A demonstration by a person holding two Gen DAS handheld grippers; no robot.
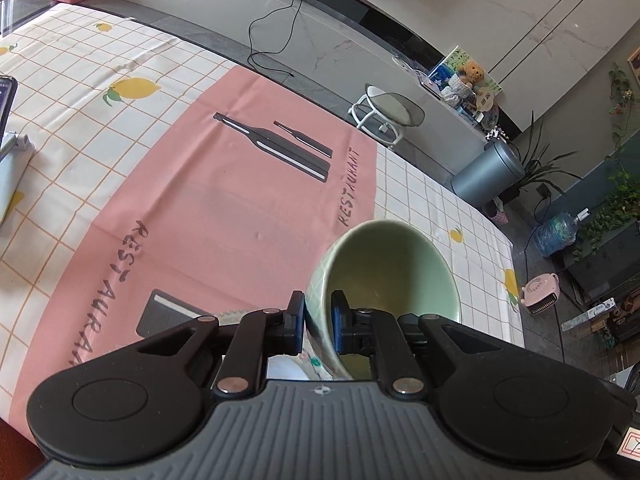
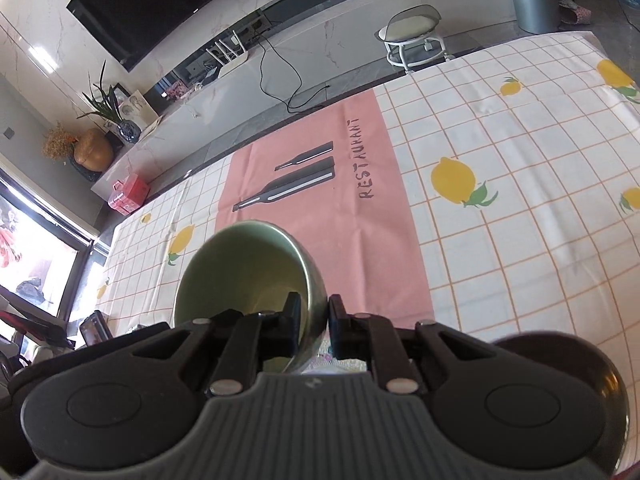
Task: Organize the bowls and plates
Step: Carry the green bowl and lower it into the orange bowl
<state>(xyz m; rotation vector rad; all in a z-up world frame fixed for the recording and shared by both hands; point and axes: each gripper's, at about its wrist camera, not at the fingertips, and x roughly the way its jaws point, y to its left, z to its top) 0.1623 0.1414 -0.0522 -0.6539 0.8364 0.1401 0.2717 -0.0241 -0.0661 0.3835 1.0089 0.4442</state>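
Observation:
In the left wrist view my left gripper (image 1: 318,320) is shut on the near rim of a pale green bowl (image 1: 384,268), one finger outside the wall and one inside. The bowl is tilted and held above the pink placemat (image 1: 224,208). In the right wrist view my right gripper (image 2: 314,320) is shut on the rim of a darker green bowl (image 2: 244,268), also tilted and lifted above the table. A bit of a white patterned plate (image 1: 288,364) shows under the left gripper, mostly hidden.
A lemon-print checked tablecloth (image 2: 500,152) covers the table around the placemat. A phone on a stand (image 1: 6,96) sits at the left table edge. Beyond the far edge are a white stool (image 2: 412,36), a grey bin (image 1: 486,176) and a low marble TV bench (image 2: 240,76).

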